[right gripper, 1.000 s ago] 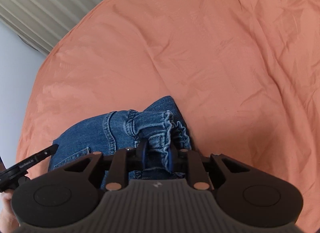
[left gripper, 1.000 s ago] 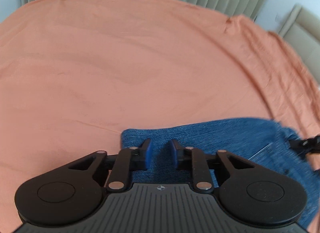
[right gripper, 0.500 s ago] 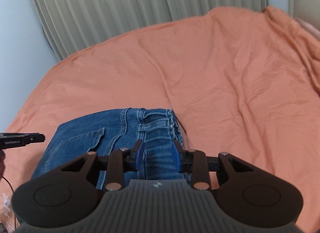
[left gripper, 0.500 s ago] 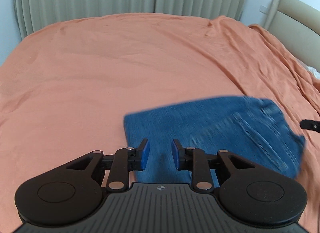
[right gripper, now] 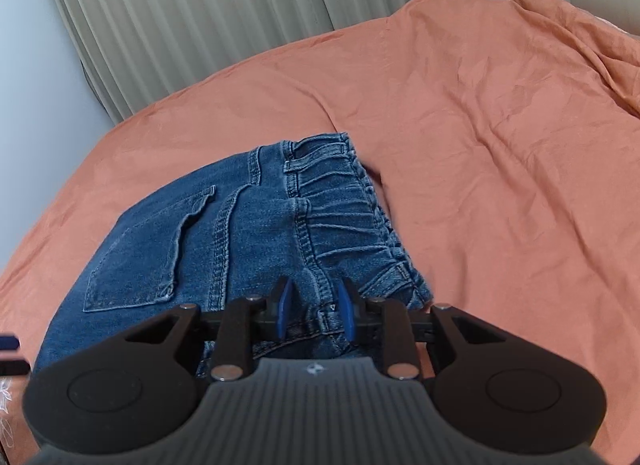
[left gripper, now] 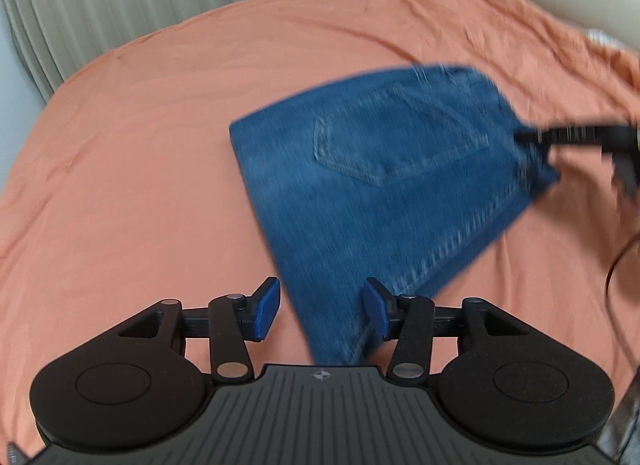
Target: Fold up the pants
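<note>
Left wrist view: the left claw (left gripper: 320, 315) has its blue pads wide apart and the gap is opening. The near corner of the folded jeans (left gripper: 384, 177) lies in the gap below them, pressed by neither pad. The jeans rest on the orange bedsheet (left gripper: 140, 169), back pocket (left gripper: 396, 137) facing up, in a compact, roughly rectangular bundle. At the far right edge the right claw (left gripper: 520, 136) reaches onto the waistband end; motion blur hides its fingertips there.

Right wrist view: the right claw (right gripper: 316, 307) hangs just over the gathered elastic waistband (right gripper: 344, 209), its pads a small way apart with a belt-loop seam between them. The denim (right gripper: 192, 249) does not look pinched, so this reads as a let-go rather than a grip, though the margin is thin. Pleated curtains (right gripper: 200, 25) stand behind the bed.

Judgement: the fold looks nearly finished and the step in hand is releasing and tidying. To do it well, widen both claws fully before lifting, so no pad snags a loop or seam and drags the top layer. Lift straight up off the bundle, then nudge any skewed edge square with closed tips.
</note>
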